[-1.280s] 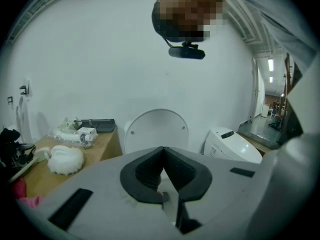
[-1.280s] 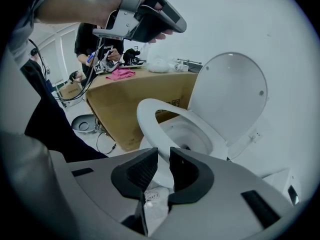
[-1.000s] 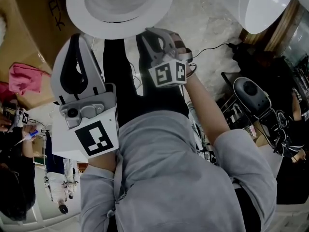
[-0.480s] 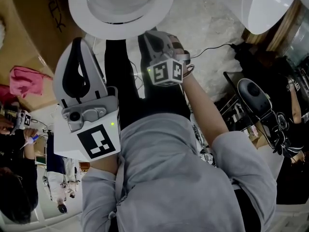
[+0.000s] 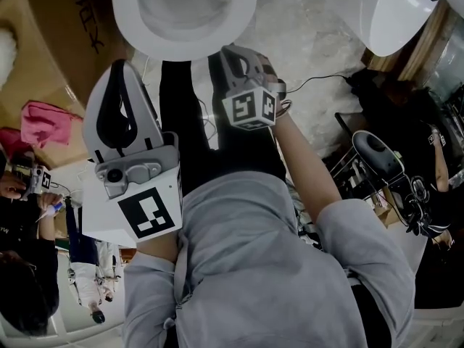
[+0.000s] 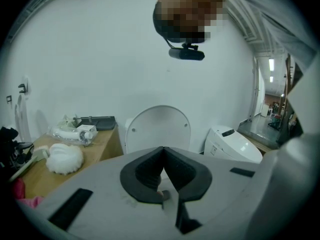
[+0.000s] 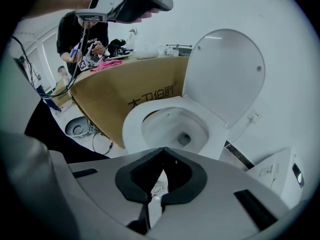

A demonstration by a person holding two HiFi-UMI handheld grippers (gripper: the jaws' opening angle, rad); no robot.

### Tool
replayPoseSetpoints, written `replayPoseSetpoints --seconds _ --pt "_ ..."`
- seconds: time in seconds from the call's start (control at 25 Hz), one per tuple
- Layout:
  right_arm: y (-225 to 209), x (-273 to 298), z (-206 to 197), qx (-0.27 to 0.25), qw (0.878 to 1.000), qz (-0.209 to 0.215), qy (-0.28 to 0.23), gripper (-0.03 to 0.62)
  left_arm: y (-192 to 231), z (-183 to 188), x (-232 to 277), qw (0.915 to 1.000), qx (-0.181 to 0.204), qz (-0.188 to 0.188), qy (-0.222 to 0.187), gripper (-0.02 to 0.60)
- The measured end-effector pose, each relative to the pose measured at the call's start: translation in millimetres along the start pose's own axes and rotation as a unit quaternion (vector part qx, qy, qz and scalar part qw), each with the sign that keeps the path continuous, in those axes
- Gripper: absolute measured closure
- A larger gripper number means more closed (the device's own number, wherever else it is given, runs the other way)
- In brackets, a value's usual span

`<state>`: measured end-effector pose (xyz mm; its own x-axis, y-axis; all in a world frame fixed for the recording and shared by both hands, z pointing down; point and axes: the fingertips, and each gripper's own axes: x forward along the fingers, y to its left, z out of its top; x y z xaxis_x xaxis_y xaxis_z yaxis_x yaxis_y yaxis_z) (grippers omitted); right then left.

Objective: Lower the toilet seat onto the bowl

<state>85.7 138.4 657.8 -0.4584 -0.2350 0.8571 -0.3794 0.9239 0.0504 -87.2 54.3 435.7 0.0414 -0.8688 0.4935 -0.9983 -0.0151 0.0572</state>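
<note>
Here, the toilet seat (image 7: 131, 126) lies flat on the bowl (image 7: 172, 129), at twelve o'clock in the head view. The solid lid (image 7: 225, 74) stands upright behind it against the plain white wall (image 6: 100, 59). The floor (image 5: 312, 38) is pale marbled stone, and a black cable (image 5: 319, 75) trails over it at two o'clock. A large brown cardboard box (image 7: 127, 91) with print on its side stands just beside the bowl at ten o'clock. On its top lie a black tray (image 6: 97, 121) and a white fluffy bundle (image 6: 64, 159). A second toilet (image 5: 395, 9) sits at one o'clock. The left gripper (image 5: 125, 65) has its fingers clenched on nothing. The right gripper (image 5: 233, 49) has just been closing its fingers, which now meet with nothing between them. Neither gripper touches the seat.
</note>
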Motion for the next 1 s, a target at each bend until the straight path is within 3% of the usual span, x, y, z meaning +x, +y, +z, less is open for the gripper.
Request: replayPoseSetpoints --seconds 0.52,1.0 --pt "-29.4 -20.5 45.6 0.006 0.999 -0.015 -0.029 0.595 8.4 48.2 0.3 0.9995 0.004 0.013 -0.029 0.581" --pt "-60.9 -51.8 117.2 -0.003 0.997 -0.042 -0.067 0.595 35.5 112.6 -17.2 0.9975 -0.006 0.030 -0.064 0.581"
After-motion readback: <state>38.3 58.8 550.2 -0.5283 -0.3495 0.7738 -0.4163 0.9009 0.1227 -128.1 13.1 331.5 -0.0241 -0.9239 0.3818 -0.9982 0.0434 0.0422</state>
